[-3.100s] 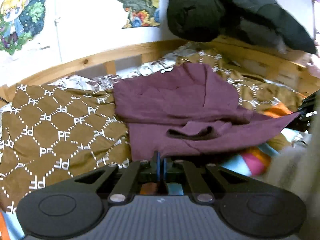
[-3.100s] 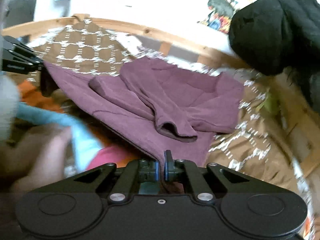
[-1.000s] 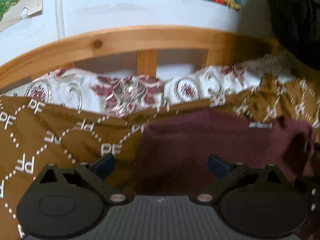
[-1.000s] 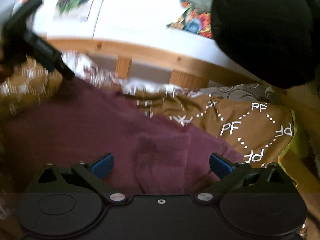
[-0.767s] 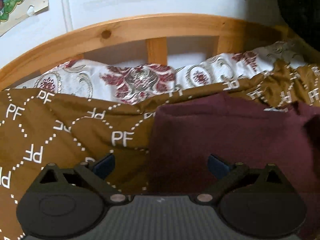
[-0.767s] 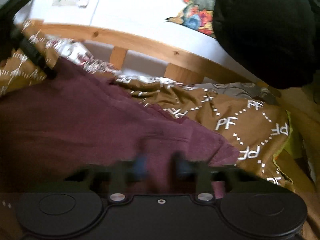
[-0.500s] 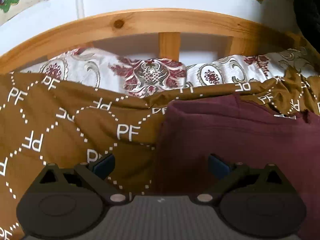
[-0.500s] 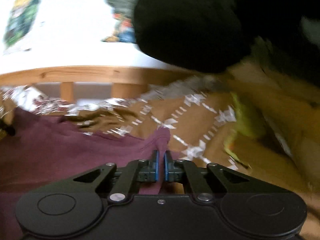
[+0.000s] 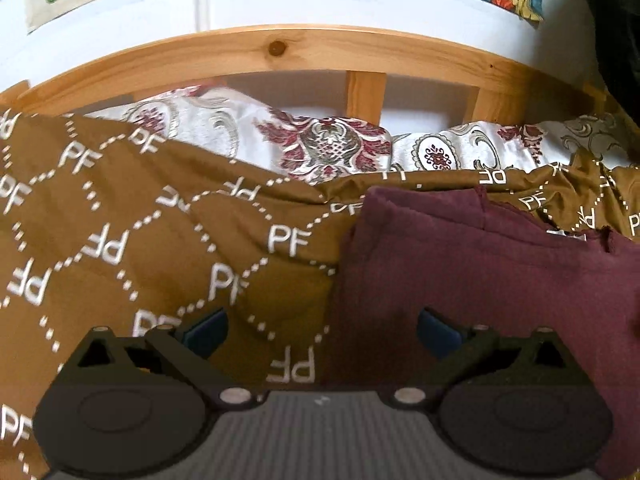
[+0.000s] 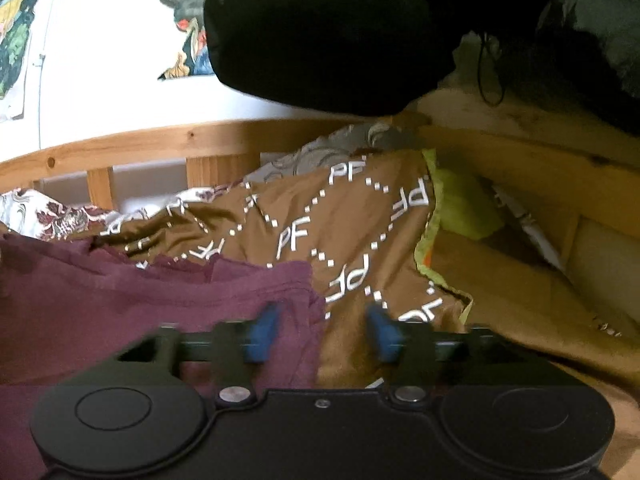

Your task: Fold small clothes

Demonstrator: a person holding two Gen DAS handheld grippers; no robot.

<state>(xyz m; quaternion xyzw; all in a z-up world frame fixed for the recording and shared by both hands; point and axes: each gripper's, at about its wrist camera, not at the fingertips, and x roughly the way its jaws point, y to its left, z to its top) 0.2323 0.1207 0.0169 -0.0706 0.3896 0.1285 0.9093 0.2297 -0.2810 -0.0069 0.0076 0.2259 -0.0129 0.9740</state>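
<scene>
A maroon garment (image 9: 500,280) lies folded on a brown "PF" patterned blanket (image 9: 120,248) on the bed. My left gripper (image 9: 320,330) is open and empty, straddling the garment's left edge. In the right wrist view the maroon garment (image 10: 140,312) fills the lower left. My right gripper (image 10: 322,332) is open, its blue fingertips (image 10: 262,334) blurred, over the garment's right corner. Nothing is held in it.
A wooden bed rail (image 9: 320,56) runs along the back before a white wall. A floral white pillow (image 9: 320,144) lies behind the blanket. A black jacket (image 10: 340,28) hangs over the right end. A yellow-green cloth (image 10: 460,208) lies beside the blanket (image 10: 352,232).
My right gripper, shut on the garment's corner half a second ago, has opened and let it go. The left gripper stays open and has shifted slightly left. Earlier both carried the hem toward the rail.
</scene>
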